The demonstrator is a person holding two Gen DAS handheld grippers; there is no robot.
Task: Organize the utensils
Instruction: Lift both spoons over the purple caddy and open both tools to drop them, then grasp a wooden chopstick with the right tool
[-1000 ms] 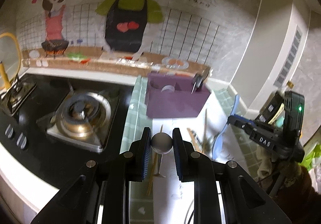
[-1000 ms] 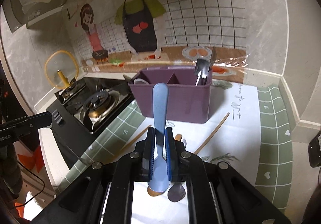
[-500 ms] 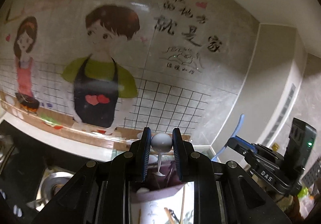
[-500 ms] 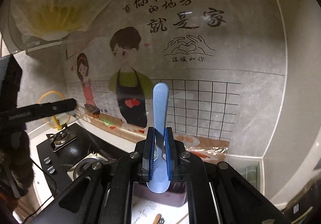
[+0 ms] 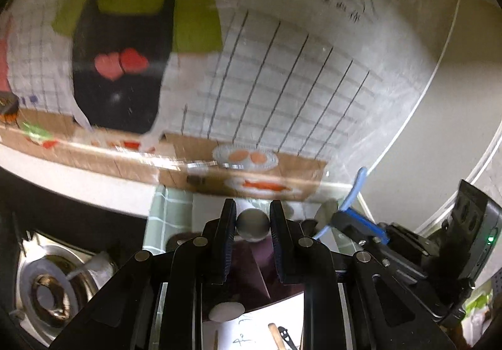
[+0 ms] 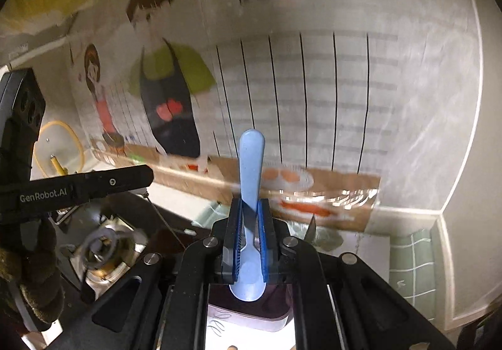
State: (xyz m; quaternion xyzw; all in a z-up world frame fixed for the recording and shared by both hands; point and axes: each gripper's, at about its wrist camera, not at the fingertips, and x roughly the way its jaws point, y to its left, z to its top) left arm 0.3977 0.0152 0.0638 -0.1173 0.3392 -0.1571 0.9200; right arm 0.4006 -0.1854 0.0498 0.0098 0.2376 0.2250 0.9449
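My left gripper [image 5: 252, 221] is shut on a metal spoon [image 5: 253, 223]; its round end sits between the pads and its bowl [image 5: 226, 311] hangs below. It is held above the purple utensil box [image 5: 251, 268], whose inner divider shows beneath. My right gripper [image 6: 250, 224] is shut on a light blue spoon [image 6: 251, 161], handle up, bowl down over the box's near wall [image 6: 248, 315]. The right gripper with the blue spoon also shows in the left wrist view [image 5: 357, 221]. The left gripper shows in the right wrist view [image 6: 94, 183].
A gas stove [image 5: 50, 284] is at the left, also in the right wrist view [image 6: 103, 249]. The wall with cartoon decals [image 5: 125, 61] is close ahead. Chopsticks and other utensils [image 5: 276, 334] lie on the white mat below. A dark utensil tip [image 6: 310, 226] stands in the box.
Both grippers have moved forward and tilted down over the purple box, nearer the wall. Each still holds its spoon.
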